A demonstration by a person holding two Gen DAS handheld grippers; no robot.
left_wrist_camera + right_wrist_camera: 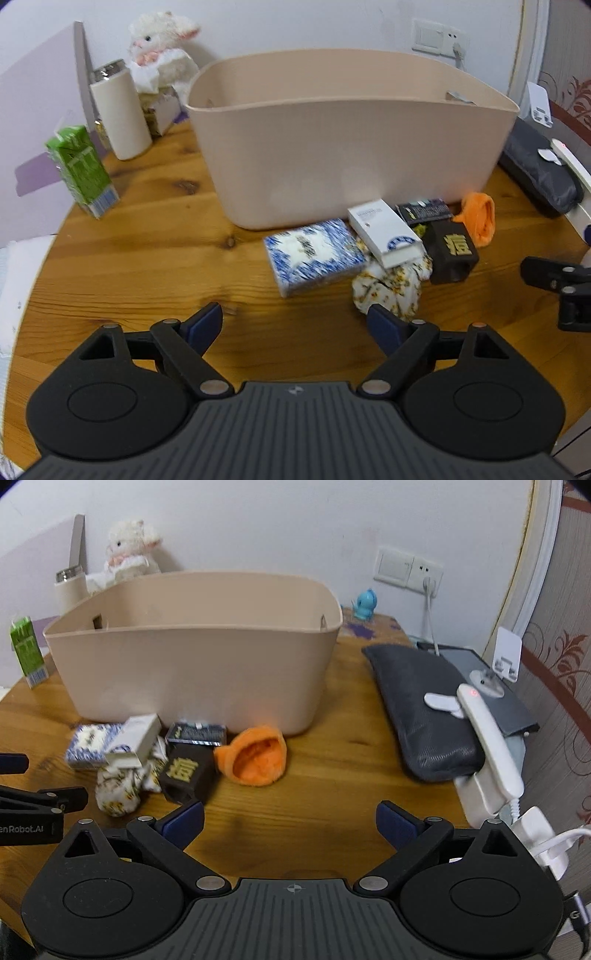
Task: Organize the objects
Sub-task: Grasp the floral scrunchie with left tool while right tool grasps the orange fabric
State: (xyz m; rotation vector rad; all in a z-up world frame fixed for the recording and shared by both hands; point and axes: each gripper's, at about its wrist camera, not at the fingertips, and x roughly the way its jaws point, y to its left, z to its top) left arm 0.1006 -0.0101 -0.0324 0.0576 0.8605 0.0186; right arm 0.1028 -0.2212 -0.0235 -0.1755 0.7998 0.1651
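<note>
Clutter [373, 247] waits before the empty bin [351, 147]. Left tongs [295, 328] and right tongs [290, 821] hover open, empty. Next probably comes a first pick.

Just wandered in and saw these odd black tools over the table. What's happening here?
A person is tidying a wooden table with two hand-held grippers. Both the left gripper and right gripper hover open and hold nothing. A small pile waits in front of a beige bin: a blue-and-white packet, a white box, a floral cloth, a dark block with gold lettering and an orange fuzzy item. Nothing shows inside the bin, though its floor is hidden.
</note>
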